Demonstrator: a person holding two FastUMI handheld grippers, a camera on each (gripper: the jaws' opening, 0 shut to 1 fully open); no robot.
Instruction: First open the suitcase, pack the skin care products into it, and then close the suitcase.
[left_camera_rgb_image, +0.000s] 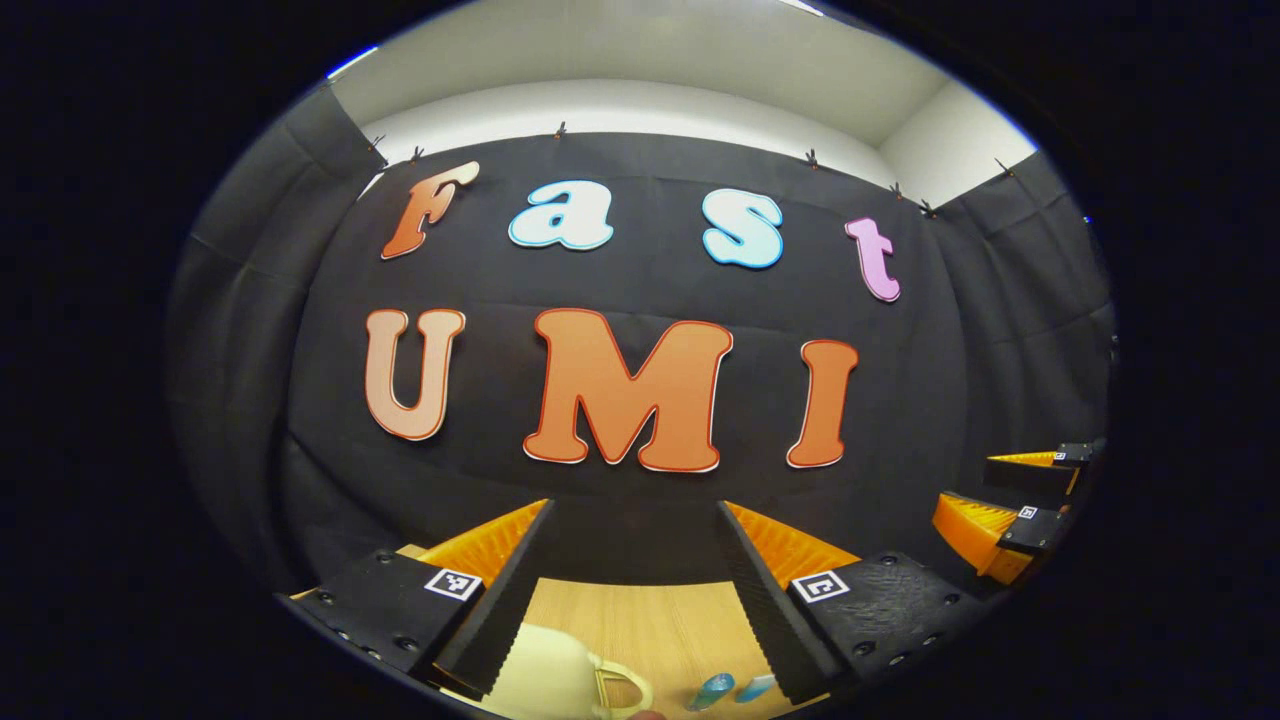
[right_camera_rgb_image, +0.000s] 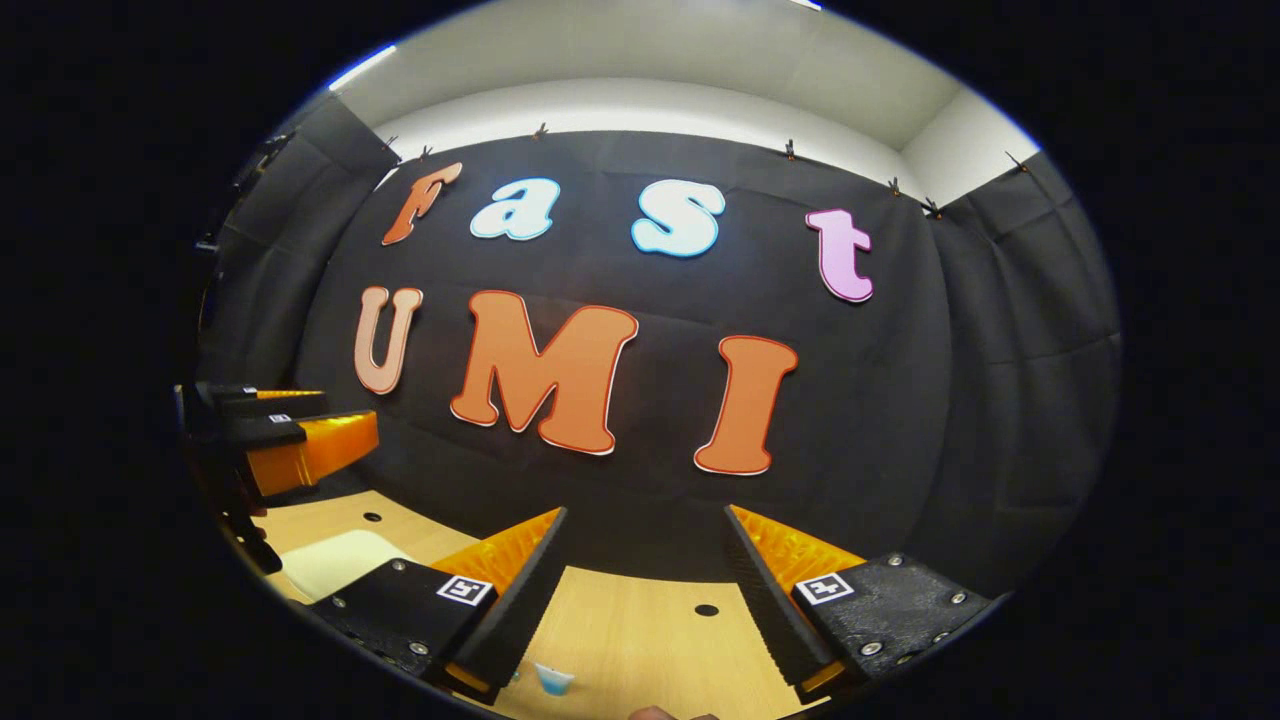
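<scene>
pale wooden tabletop (left_camera_rgb_image: 640, 620), bearing cream hard-shell suitcase with tan handle (left_camera_rgb_image: 560, 680) at near edge and small blue skin care bottles (left_camera_rgb_image: 712, 690) just beside it; above tabletop, left gripper (left_camera_rgb_image: 635, 600) and right gripper (right_camera_rgb_image: 645, 610), orange-and-black fingers spread wide, holding nothing.

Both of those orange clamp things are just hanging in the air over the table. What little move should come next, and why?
Probably lower the left hand-held gripper toward the cream suitcase just below it. Both it and the right hand-held gripper are open and hold nothing, the suitcase looks untouched, and the small blue bottles lie on the wooden table, so opening comes first.
</scene>
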